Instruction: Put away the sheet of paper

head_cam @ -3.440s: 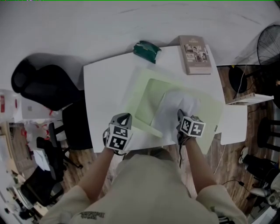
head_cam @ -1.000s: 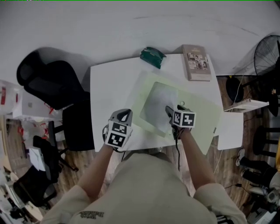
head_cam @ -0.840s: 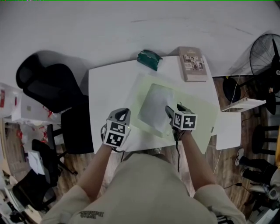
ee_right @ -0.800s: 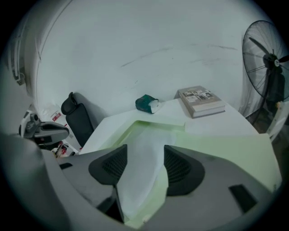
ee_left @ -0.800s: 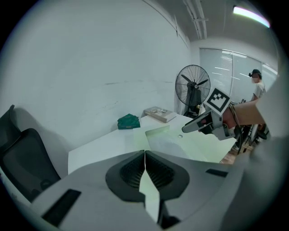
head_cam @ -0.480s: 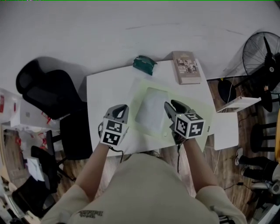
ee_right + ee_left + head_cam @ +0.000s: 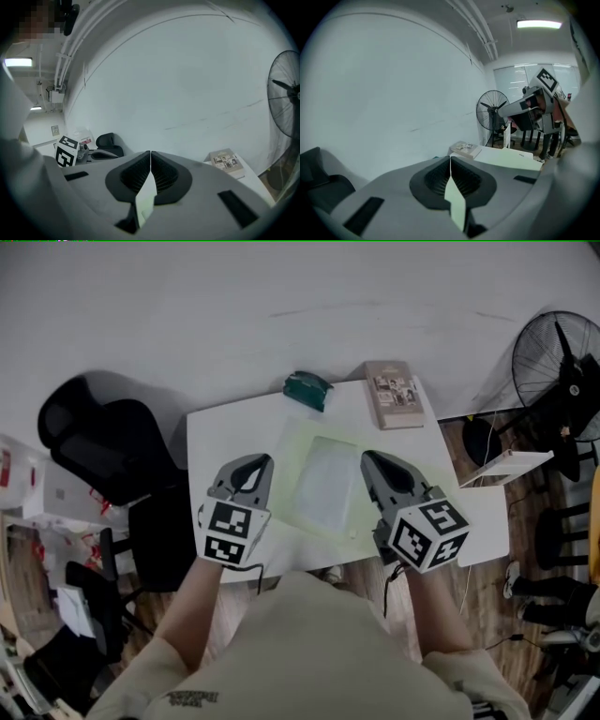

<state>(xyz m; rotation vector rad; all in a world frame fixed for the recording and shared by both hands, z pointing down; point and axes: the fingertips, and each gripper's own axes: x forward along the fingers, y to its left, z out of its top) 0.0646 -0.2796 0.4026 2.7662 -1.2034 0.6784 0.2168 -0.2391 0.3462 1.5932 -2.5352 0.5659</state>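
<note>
The white sheet of paper (image 7: 326, 482) lies flat inside a pale green see-through folder (image 7: 298, 432) on the white table (image 7: 225, 432). Both grippers are held up above the table's near edge, apart from the folder. My left gripper (image 7: 251, 465) hangs over the folder's left side with its jaws together and nothing between them (image 7: 450, 159). My right gripper (image 7: 375, 463) hangs over the folder's right side, jaws also pressed together and empty (image 7: 150, 154). The left gripper view shows the right gripper (image 7: 525, 105) raised above the folder (image 7: 511, 159).
A dark green pouch (image 7: 307, 388) and a book (image 7: 394, 395) lie at the table's far edge. A black office chair (image 7: 103, 451) stands to the left. A floor fan (image 7: 562, 362) and a low white stand (image 7: 502, 470) are on the right. A wall runs behind the table.
The right gripper lifted off the folder and its jaws went from open to shut. Both grippers rose toward the head camera. The folder with the paper stayed on the table.
</note>
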